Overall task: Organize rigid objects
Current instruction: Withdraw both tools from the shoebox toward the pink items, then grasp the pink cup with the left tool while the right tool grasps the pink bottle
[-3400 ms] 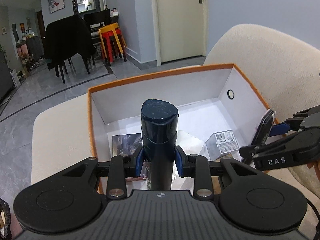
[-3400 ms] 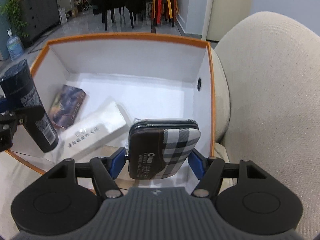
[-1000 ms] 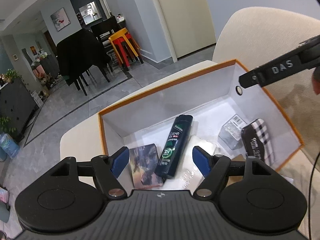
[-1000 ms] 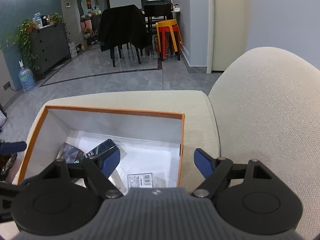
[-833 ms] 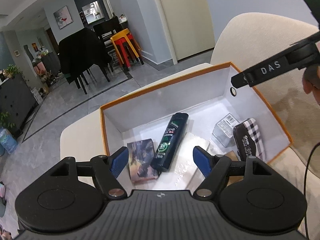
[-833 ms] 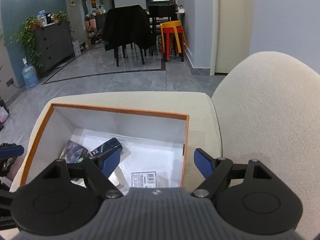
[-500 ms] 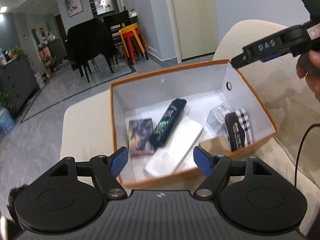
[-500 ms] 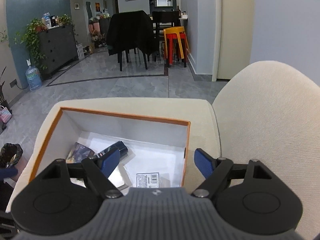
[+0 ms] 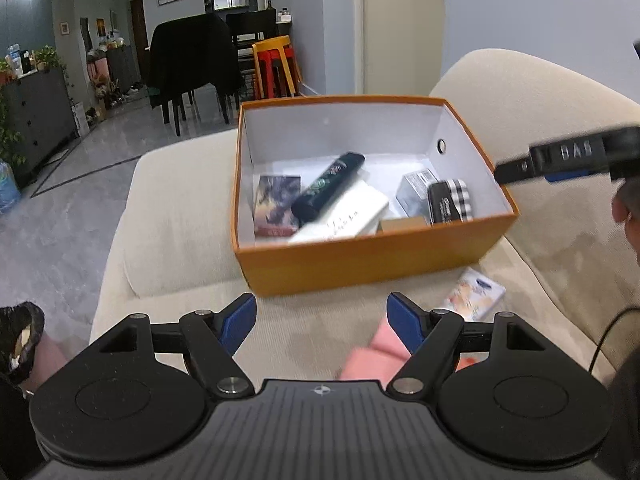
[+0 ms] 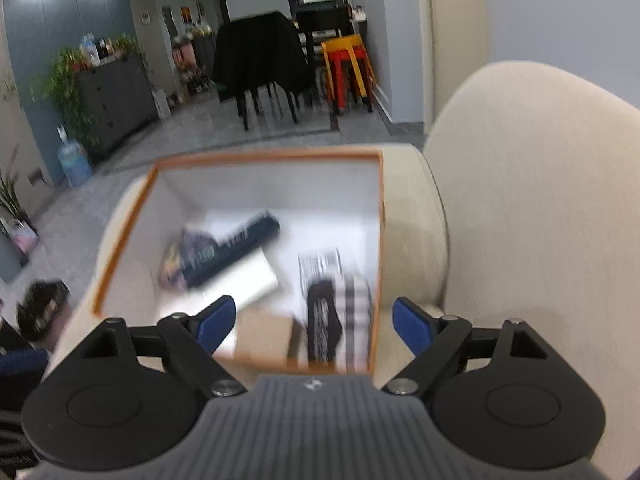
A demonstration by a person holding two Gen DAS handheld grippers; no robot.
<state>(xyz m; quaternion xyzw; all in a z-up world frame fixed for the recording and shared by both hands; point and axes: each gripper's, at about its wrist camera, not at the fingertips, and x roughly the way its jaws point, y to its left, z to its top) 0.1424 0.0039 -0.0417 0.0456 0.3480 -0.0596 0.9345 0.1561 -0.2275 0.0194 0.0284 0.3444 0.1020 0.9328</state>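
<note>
An orange box with a white inside sits on a cream sofa; it also shows in the right wrist view. In it lie a dark bottle, a dark card box, a long white box, a silver box and a plaid case. A pink object and a colourful packet lie on the seat before the box. My left gripper is open and empty, pulled back from the box. My right gripper is open and empty above the box's near edge.
The sofa backrest rises to the right. The right gripper's arm crosses the left wrist view at the right. A black bag sits at the lower left. Chairs and stools stand far behind on the grey floor.
Both grippers let go of the bottle and the plaid case, which now lie in the box. My left gripper has drawn back and the seat items have come into view.
</note>
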